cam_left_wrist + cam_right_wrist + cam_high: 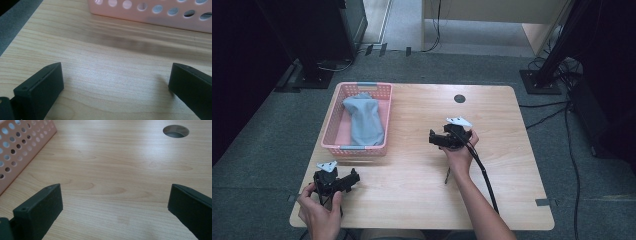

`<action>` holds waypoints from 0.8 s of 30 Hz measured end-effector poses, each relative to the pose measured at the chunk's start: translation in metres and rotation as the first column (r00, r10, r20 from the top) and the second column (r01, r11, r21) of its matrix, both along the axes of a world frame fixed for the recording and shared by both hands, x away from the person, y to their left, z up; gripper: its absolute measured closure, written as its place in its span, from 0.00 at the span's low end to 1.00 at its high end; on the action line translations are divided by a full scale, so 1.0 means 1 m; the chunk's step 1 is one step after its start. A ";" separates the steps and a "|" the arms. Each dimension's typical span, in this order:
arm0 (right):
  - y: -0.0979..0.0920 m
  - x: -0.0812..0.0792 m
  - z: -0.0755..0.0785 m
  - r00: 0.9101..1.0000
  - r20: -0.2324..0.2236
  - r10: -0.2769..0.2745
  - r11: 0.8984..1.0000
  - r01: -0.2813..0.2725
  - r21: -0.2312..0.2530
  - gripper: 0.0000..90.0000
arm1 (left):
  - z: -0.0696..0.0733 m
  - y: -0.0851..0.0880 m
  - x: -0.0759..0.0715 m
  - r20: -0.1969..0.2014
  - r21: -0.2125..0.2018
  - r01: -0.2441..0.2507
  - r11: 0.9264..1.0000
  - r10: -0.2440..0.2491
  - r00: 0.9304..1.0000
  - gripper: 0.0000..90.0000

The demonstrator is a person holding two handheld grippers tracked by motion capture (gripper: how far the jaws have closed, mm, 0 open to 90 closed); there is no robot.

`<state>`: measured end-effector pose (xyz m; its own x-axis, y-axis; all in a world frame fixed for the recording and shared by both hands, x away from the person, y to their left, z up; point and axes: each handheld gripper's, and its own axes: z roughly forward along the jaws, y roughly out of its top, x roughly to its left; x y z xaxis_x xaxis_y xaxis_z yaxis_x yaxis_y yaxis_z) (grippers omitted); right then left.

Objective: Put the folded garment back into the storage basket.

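Inside the pink perforated basket [383, 111] at the counter's [422, 180] far left lies a grey folded cloth [363, 119], apart from both tools. The left gripper [116, 77] and right gripper [115, 196] hold their fingers [40, 207] wide apart, empty. Judgement: approach from above, clearing the basket wall, then pinch a raised fold. A round cable hole [176, 131] lies far right; nothing obstructs.

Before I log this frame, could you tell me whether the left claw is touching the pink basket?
Apart. In the high view, bare table separates the left claw from the pink basket.
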<state>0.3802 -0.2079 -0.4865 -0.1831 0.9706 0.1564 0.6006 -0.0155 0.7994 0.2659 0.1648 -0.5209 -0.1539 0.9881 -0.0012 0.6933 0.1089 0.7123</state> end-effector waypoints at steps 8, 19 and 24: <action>-0.008 -0.004 -0.005 1.000 -0.007 -0.004 1.000 0.004 -0.004 0.00 | 0.000 0.000 0.000 0.000 0.000 0.000 1.000 0.000 1.000 0.00; -0.020 -0.009 -0.007 1.000 -0.007 -0.025 1.000 0.025 -0.001 0.00 | 0.000 0.000 0.000 0.000 0.000 0.000 1.000 0.000 1.000 0.00; -0.026 -0.011 -0.009 0.999 -0.013 -0.036 0.999 0.036 -0.005 0.00 | 0.000 0.000 0.000 0.000 0.000 0.000 1.000 0.000 1.000 0.00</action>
<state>0.3694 -0.2342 -0.4960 -0.1462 0.9773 0.1536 0.6099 -0.0332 0.7918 0.2659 0.1648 -0.5209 -0.1539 0.9881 -0.0014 0.6933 0.1090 0.7124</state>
